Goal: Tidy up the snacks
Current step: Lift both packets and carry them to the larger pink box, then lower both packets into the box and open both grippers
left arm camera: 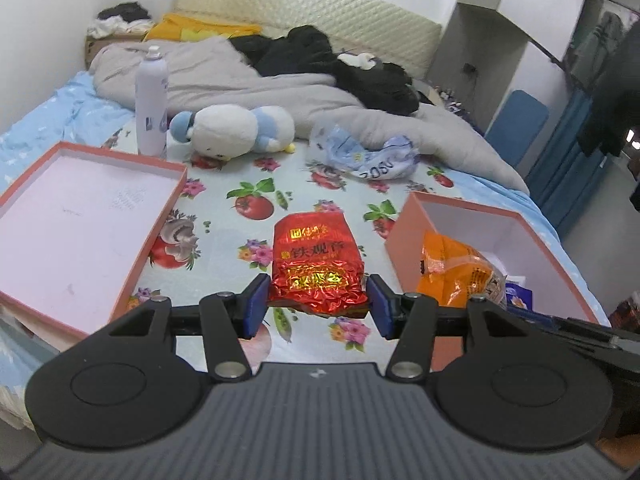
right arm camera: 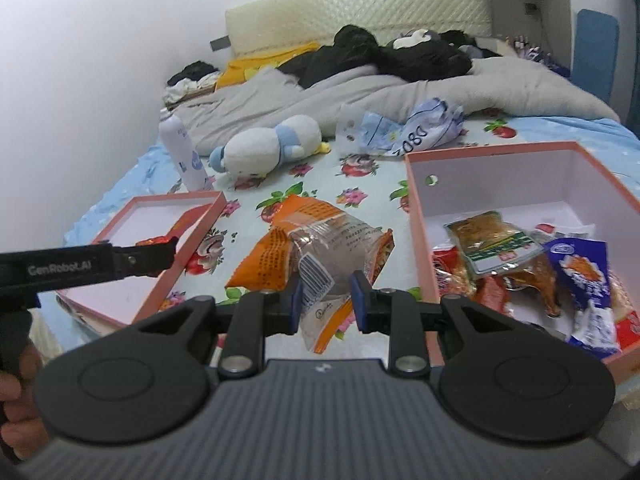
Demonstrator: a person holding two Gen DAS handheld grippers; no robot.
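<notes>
two packets up, one box to fill

left tongs [left arm camera: 317, 305] clenched on the near end of the red foil packet [left arm camera: 316, 264], which hangs above the bed sheet [left arm camera: 224, 216] between the shallow lid [left arm camera: 80, 216] and the deep box [left arm camera: 532, 240]. right tongs [right arm camera: 325, 301] clenched on the clear tail of the orange snack bag [right arm camera: 316, 248], just left of the deep box [right arm camera: 416, 216], where other snacks [right arm camera: 520, 264] already lie.

judgement: loading step, well along. bring the orange bag over the near wall first, high enough that its loose end clears the rim. release low, onto the pile. keep the left packet waiting outside, so the two tools do not meet over the box. foil is slippery; hold it level.
</notes>
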